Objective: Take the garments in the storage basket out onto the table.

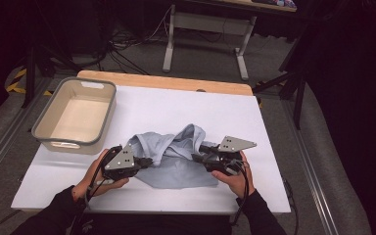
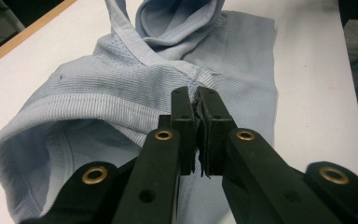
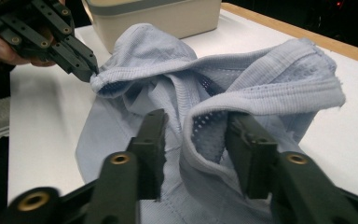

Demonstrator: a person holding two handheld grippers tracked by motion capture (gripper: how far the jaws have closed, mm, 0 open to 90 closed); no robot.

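A pale blue knitted garment [image 1: 174, 156] lies rumpled at the near middle of the white table [image 1: 269, 127], between the two hand-held grippers. It looks light, soft and limp, so it should sag and fold wherever it is not supported. The thicker ribbed bands along its openings seem the surest places to take hold, since the thin mesh-like panels would likely stretch or slip.

The left gripper [image 2: 197, 109] has its jaws pressed together on a ribbed edge at the garment's left side, with a little cloth pinched between the pads. The right gripper [image 3: 196, 140] has its jaws spread on either side of a raised fold of a banded edge on the right. The band stands between them, and the pads do not appear to press on it.

At the far left of the table sits a beige bin [image 1: 44, 122] with a grey rim, apart from the cloth.

What kind of garment it is stays hard to tell, as its bunched folds hide its shape. The underside is covered.
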